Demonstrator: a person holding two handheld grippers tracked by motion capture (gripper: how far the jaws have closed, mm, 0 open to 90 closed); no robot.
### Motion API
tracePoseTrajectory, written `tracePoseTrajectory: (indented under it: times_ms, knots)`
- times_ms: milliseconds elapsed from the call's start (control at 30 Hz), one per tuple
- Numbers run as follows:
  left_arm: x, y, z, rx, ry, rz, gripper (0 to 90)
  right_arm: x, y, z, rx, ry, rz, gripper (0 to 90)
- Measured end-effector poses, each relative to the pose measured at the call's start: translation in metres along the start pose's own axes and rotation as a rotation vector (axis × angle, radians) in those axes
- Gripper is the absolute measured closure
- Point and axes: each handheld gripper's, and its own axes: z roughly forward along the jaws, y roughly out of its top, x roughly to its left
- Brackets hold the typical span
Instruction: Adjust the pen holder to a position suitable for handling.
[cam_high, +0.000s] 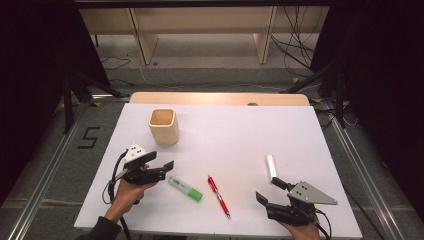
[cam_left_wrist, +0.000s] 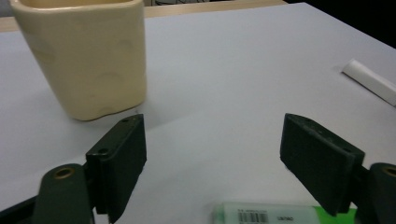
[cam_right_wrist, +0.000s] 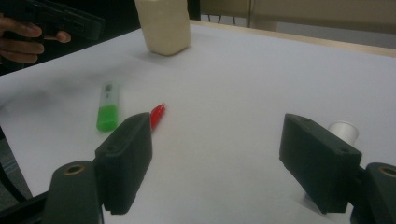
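Left claw (cam_high: 162, 167) wide open over the white surface (cam_high: 235, 135), holding nothing (green marker (cam_high: 185, 189) just beside it, toward 4 o'clock). In the left gripper view, marker (cam_left_wrist: 275, 215) low down between the two black jaws, not touched by either. Cream cup (cam_high: 164, 126) standing upright at 12 o'clock from that claw, near the far left part of the surface. Red pen (cam_high: 218, 196) lying flat at 3 o'clock from the marker, close by but apart. Right claw (cam_high: 274, 191) wide open too, nothing in it, low at the near right. White tube (cam_high: 270, 166) at 12 o'clock from it, just beside the tip of one jaw; touching or not, cannot tell.
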Motion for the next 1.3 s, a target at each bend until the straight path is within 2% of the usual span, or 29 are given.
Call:
tracePoseTrajectory:
  times_ms: [67,100,167,233,267,300,367,400,433,500,567,633,733,767,800,867,1033,1167,1200,1300]
  knots:
    - [0.004,0.001,0.002,0.019,0.016,-0.003,29.7,0.000,0.000,0.000,0.001,0.001,-0.001,26.3]
    - [0.007,0.002,0.003,0.026,0.017,-0.005,29.7,0.000,0.000,0.000,0.001,0.001,-0.001,26.3]
    - [0.011,0.003,0.005,0.043,0.046,-0.012,34.8,0.000,0.000,0.000,0.000,0.000,0.001,26.3]
    - [0.016,0.005,0.006,0.052,0.065,-0.018,43.9,0.000,0.000,0.000,0.000,0.001,-0.001,26.3]
    - [0.021,0.007,0.008,0.055,0.103,-0.019,47.0,0.000,0.000,0.000,0.000,0.002,-0.001,26.3]
    - [0.025,0.009,0.008,0.060,0.120,-0.015,50.9,0.000,0.000,0.000,-0.001,0.001,-0.001,26.4]
    - [0.031,0.012,0.010,0.060,0.147,-0.031,58.2,0.000,0.000,0.000,0.001,0.000,0.003,26.4]
    - [0.031,0.012,0.010,0.060,0.147,-0.031,61.1,0.000,0.000,0.000,0.001,0.001,0.002,26.4]
    - [0.038,0.014,0.012,0.073,0.185,-0.023,63.6,0.000,0.000,0.000,0.001,0.002,0.001,26.4]
    - [0.042,0.014,0.013,0.076,0.201,-0.022,69.7,0.000,0.000,0.001,0.001,0.001,0.003,26.4]
    - [0.050,0.015,0.016,0.075,0.212,-0.058,72.9,0.001,0.000,0.001,0.000,0.004,-0.002,26.4]
    - [0.059,0.017,0.022,0.080,0.241,-0.079,80.6,0.001,-0.001,0.001,0.006,0.006,-0.006,26.4]
    - [0.066,0.019,0.026,0.084,0.248,-0.092,83.6,0.001,0.000,0.001,0.005,0.009,-0.004,26.3]
    - [0.073,0.022,0.031,0.089,0.264,-0.101,85.3,0.001,0.000,0.001,0.005,0.008,-0.004,26.4]
    - [0.073,0.022,0.031,0.089,0.264,-0.101,86.9,0.001,0.000,0.001,0.004,0.008,-0.004,26.4]
    - [0.082,0.025,0.038,0.089,0.280,-0.122,88.8,0.001,0.000,0.002,0.005,0.010,-0.001,26.4]
    - [0.093,0.031,0.047,0.082,0.277,-0.145,88.9,0.001,-0.001,0.002,0.008,0.019,0.000,26.3]
    - [0.101,0.035,0.057,0.094,0.276,-0.144,89.0,0.000,-0.001,0.002,0.008,0.024,0.005,26.3]
    - [0.104,0.036,0.062,0.111,0.283,-0.144,89.0,0.000,-0.001,0.003,0.009,0.023,0.009,26.3]
    - [0.108,0.037,0.066,0.106,0.281,-0.147,89.0,0.000,-0.001,0.003,0.009,0.027,0.010,26.4]
